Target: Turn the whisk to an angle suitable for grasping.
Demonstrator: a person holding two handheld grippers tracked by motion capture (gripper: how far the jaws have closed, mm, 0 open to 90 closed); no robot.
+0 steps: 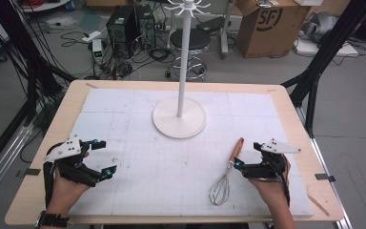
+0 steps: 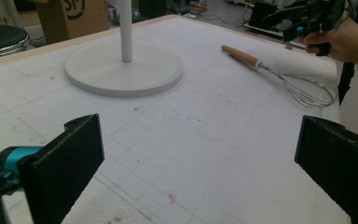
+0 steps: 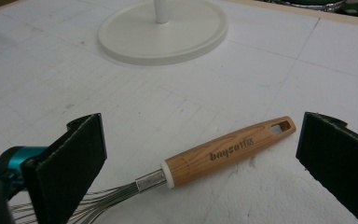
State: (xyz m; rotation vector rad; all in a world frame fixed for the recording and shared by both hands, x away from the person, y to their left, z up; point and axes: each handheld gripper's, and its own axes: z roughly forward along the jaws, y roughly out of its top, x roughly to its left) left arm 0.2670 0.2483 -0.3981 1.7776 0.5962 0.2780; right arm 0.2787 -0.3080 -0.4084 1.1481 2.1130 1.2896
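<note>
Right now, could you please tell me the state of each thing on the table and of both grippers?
Wire whisk with wooden handle: lying flat, ungripped.
White stand with round base: upright, hooks bare.
Left gripper: open, holding nothing.
Right gripper: open, jaws either side of the handle, apart from it.

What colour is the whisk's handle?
The whisk handle is light brown wood grain with a white collar, clearest in the right gripper view.

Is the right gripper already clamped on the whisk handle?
No: the right gripper has open jaws on either side of the whisk, which lies flat on the mat, untouched.
</note>
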